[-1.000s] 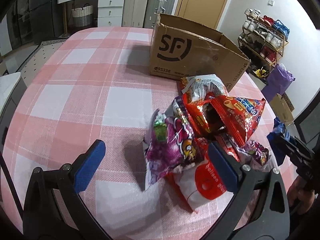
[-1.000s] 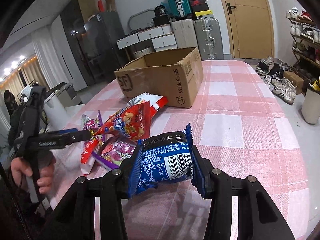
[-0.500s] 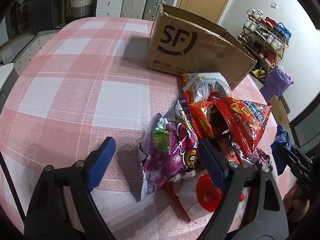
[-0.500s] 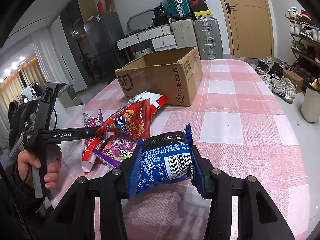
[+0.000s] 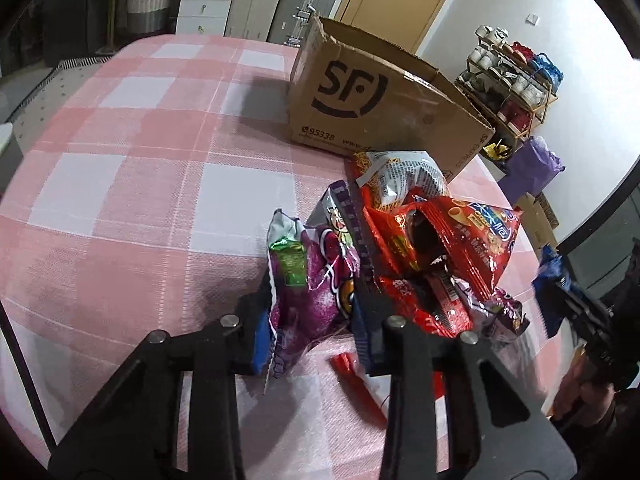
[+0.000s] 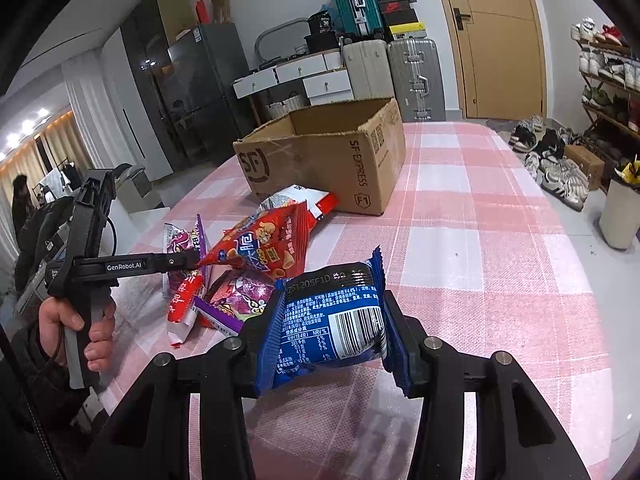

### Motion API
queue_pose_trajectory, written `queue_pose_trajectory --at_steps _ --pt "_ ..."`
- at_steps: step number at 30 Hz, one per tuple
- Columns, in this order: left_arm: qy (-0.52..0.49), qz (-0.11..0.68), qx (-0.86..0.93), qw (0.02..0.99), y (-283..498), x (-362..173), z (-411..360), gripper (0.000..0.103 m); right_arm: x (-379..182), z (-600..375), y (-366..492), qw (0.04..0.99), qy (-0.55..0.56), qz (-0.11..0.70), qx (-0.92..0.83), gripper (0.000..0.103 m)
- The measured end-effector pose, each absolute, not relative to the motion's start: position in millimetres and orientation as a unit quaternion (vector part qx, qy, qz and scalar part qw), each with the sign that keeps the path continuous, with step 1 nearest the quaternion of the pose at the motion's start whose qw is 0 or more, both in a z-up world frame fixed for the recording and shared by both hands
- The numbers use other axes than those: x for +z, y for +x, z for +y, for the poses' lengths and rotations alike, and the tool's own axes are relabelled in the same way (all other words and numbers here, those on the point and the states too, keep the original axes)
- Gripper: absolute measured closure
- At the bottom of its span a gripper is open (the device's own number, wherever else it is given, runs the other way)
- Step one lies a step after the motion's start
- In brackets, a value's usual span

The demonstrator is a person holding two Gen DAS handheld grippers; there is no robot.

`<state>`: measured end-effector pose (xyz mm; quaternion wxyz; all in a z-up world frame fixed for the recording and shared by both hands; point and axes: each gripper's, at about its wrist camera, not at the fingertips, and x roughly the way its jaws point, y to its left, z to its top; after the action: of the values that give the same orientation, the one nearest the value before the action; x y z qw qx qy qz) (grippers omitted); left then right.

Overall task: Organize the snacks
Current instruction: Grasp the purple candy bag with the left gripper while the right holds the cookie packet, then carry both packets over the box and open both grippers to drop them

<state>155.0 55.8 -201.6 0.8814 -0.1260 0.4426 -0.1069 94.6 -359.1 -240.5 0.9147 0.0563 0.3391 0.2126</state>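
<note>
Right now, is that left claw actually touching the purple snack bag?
Touching. In the left wrist view the left gripper is pinched shut on the purple snack bag.

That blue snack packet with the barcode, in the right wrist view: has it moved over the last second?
No. The blue snack packet with the barcode sits clamped in the right gripper, in the same spot against the brown cardboard box behind it.
</note>
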Motion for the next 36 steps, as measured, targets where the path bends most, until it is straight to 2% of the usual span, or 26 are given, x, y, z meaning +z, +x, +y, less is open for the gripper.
queue_pose_trajectory --at_steps 22,36 --pt "-0.097 0.392 -0.144 0.903 123.7 -141.5 52.8 0.073 -191.4 -335.5 93.1 0.919 0.053 0.298 0.254 0.057" --pt "-0.046 0.371 -0.18 0.91 160.2 -71.9 32.7 0.072 -143.5 -331.0 145.5 0.917 0.076 0.271 0.282 0.057"
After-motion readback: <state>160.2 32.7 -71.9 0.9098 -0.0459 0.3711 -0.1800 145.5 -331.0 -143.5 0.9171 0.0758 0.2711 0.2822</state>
